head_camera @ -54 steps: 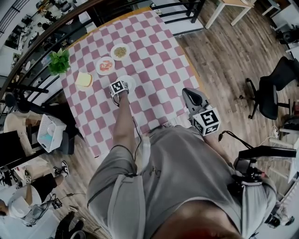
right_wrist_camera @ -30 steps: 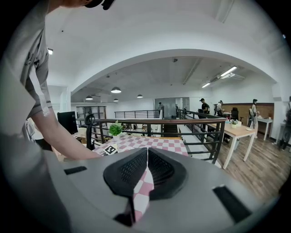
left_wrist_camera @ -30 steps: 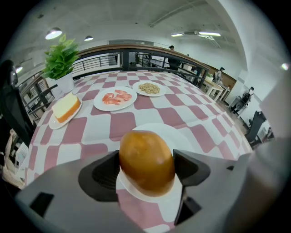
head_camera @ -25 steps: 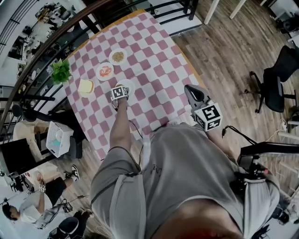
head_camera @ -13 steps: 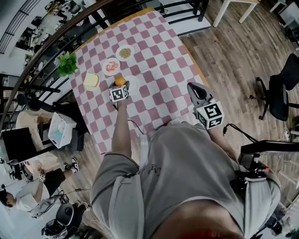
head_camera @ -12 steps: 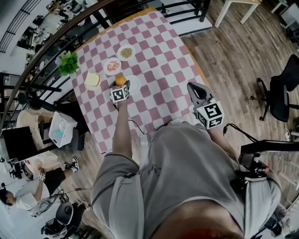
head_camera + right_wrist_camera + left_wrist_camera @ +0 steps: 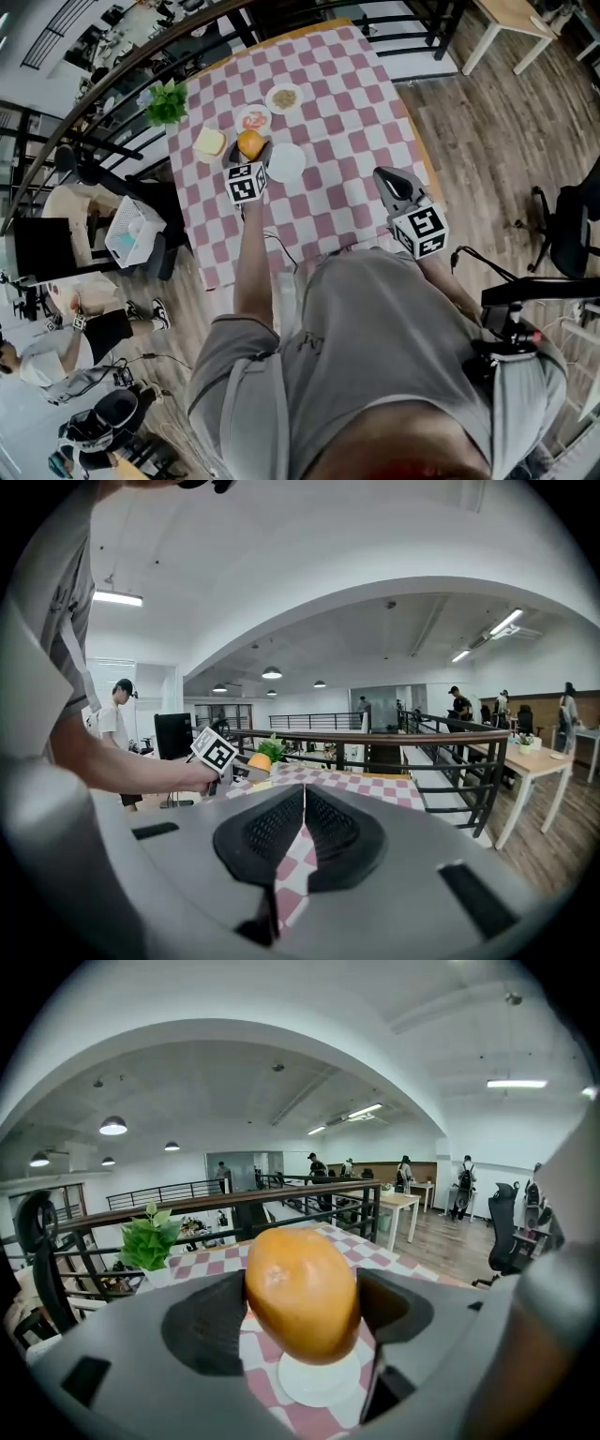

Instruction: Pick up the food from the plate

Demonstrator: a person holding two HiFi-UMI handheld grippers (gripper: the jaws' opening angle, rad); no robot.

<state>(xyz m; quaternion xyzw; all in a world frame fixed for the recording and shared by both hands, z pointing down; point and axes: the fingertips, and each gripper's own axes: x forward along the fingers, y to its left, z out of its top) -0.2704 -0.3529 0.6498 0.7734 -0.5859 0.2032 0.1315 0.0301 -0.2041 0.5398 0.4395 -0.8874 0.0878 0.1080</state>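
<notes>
Orange food — my left gripper clamps it across the middle, so it hangs clear of the bare plate; right gripper, jaws together and empty, I hold aside, unneeded.

The food is orange; the plate at its four o'clock is plain white; the tablecloth is pink-and-white checked; the plant is green.

The left gripper holds a round orange food between its two jaws, one jaw pressing on each side. Under the food is a white plate on the pink checked table. A green plant stands ahead, to the left.
</notes>
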